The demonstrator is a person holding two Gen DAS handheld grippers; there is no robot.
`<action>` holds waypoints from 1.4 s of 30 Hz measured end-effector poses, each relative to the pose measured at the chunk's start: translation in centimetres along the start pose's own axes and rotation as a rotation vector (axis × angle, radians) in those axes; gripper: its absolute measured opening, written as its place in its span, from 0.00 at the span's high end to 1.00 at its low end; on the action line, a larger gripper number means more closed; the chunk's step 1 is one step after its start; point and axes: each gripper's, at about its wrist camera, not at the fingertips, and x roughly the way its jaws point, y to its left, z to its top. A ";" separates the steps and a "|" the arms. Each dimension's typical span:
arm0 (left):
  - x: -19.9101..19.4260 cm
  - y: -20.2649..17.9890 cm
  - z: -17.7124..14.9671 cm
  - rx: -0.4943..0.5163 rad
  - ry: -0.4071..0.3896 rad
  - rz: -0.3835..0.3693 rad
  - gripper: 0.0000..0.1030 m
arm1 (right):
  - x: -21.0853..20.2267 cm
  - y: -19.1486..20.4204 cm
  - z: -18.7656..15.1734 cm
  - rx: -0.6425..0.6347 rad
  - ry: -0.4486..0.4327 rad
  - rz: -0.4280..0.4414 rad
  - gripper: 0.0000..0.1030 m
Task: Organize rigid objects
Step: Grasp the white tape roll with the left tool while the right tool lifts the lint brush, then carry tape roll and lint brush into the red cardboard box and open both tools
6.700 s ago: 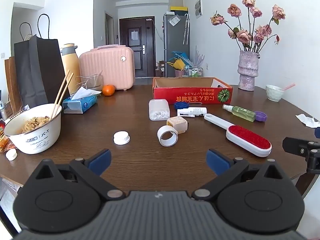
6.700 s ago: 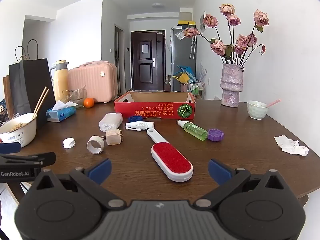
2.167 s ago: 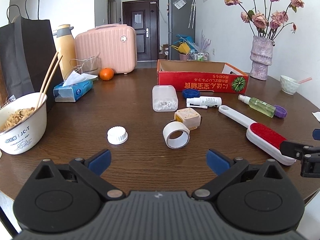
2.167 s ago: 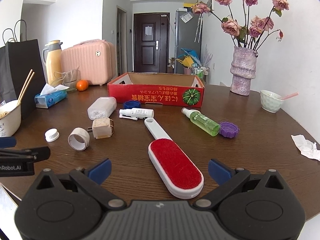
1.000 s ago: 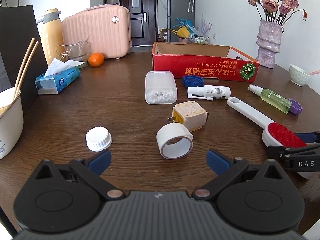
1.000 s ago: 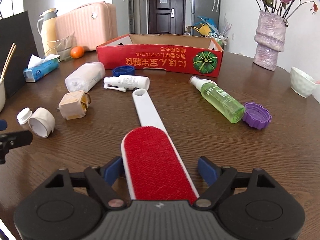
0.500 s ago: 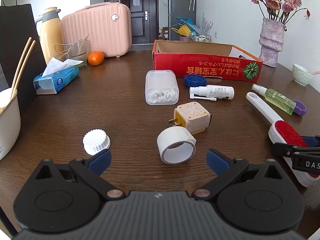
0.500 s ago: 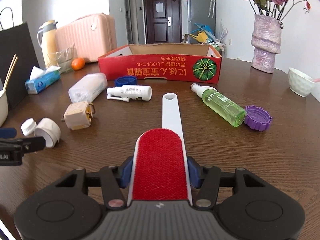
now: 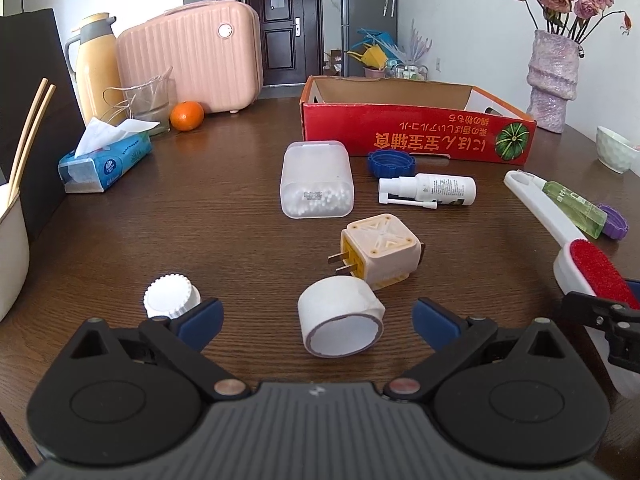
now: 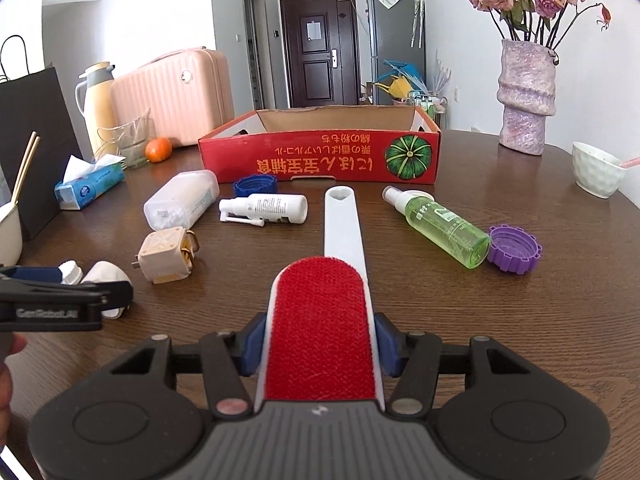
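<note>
My right gripper (image 10: 320,346) is shut on the red-and-white lint brush (image 10: 322,332), held lifted with its white handle pointing at the red cardboard box (image 10: 320,156). The brush also shows at the right in the left wrist view (image 9: 592,268). My left gripper (image 9: 316,320) is open, its jaws on either side of a white tape roll (image 9: 340,316) lying on the table. A beige plug adapter (image 9: 380,250) sits just beyond the roll. A white bottle cap (image 9: 170,294) lies by the left finger.
On the brown table are a clear cotton-swab box (image 9: 318,178), blue cap (image 9: 392,160), white spray bottle (image 9: 428,190), green spray bottle (image 10: 440,224), purple cap (image 10: 514,250), tissue pack (image 9: 104,160), orange (image 9: 187,115), pink case (image 9: 192,56), vase (image 10: 526,100), small bowl (image 10: 598,174).
My right gripper closed on the lint brush and lifted it, swinging its handle toward the box. My left gripper moved forward and down until its open jaws flank the tape roll.
</note>
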 end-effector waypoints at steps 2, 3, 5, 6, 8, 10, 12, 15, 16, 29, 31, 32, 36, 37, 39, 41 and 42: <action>0.3 -0.1 0.0 -0.002 0.003 0.004 0.09 | 0.0 0.0 0.0 -0.001 -0.003 -0.001 0.47; 0.4 -0.1 0.0 -0.002 0.005 0.004 0.14 | 0.0 0.0 0.1 -0.001 -0.004 -0.001 0.47; 0.7 -0.2 -0.1 0.003 0.015 -0.005 0.32 | -0.1 0.0 0.1 -0.002 -0.005 0.000 0.47; 0.8 -0.3 -0.1 0.006 0.025 -0.020 0.50 | -0.1 0.0 0.1 -0.002 -0.006 0.000 0.47; 0.8 -0.1 -0.2 0.001 0.029 -0.034 0.55 | -0.1 0.0 0.1 0.001 -0.006 -0.002 0.47; 0.4 0.0 -0.4 -0.002 0.009 -0.037 0.55 | -0.1 0.1 0.1 0.002 -0.008 -0.003 0.47; -0.1 0.0 -0.4 -0.002 -0.005 -0.043 0.55 | -0.2 0.0 0.2 0.004 -0.009 -0.005 0.47; -0.8 0.1 -0.4 0.004 -0.023 -0.058 0.55 | -0.4 -0.1 0.4 0.005 -0.017 -0.005 0.47; -1.1 0.1 -0.3 0.007 -0.030 -0.064 0.55 | -0.5 -0.1 0.5 0.006 -0.020 -0.006 0.47; -2.5 -0.3 1.0 0.023 -0.081 -0.086 0.55 | -1.2 -0.3 1.6 0.007 -0.054 -0.015 0.47; -2.7 -0.4 1.5 0.024 -0.093 -0.088 0.55 | -1.2 -0.4 2.0 0.008 -0.063 -0.017 0.47; -2.8 -0.5 1.9 0.025 -0.099 -0.088 0.55 | -1.3 -0.4 2.2 0.007 -0.068 -0.017 0.47; -2.8 -0.9 3.2 0.025 -0.120 -0.093 0.55 | -1.3 -0.6 3.2 0.007 -0.085 -0.019 0.47; -2.9 -1.0 3.5 0.025 -0.126 -0.095 0.55 | -1.2 -0.7 3.5 0.008 -0.088 -0.020 0.47; -2.8 -1.3 4.1 0.026 -0.135 -0.099 0.55 | -1.1 -0.8 4.1 0.007 -0.091 -0.018 0.47; -2.6 -1.6 4.7 0.026 -0.141 -0.100 0.55 | -1.0 -0.7 4.6 0.002 -0.096 -0.019 0.47; -2.5 -1.7 4.9 0.025 -0.144 -0.101 0.55 | -0.9 -0.8 4.9 0.001 -0.099 -0.018 0.47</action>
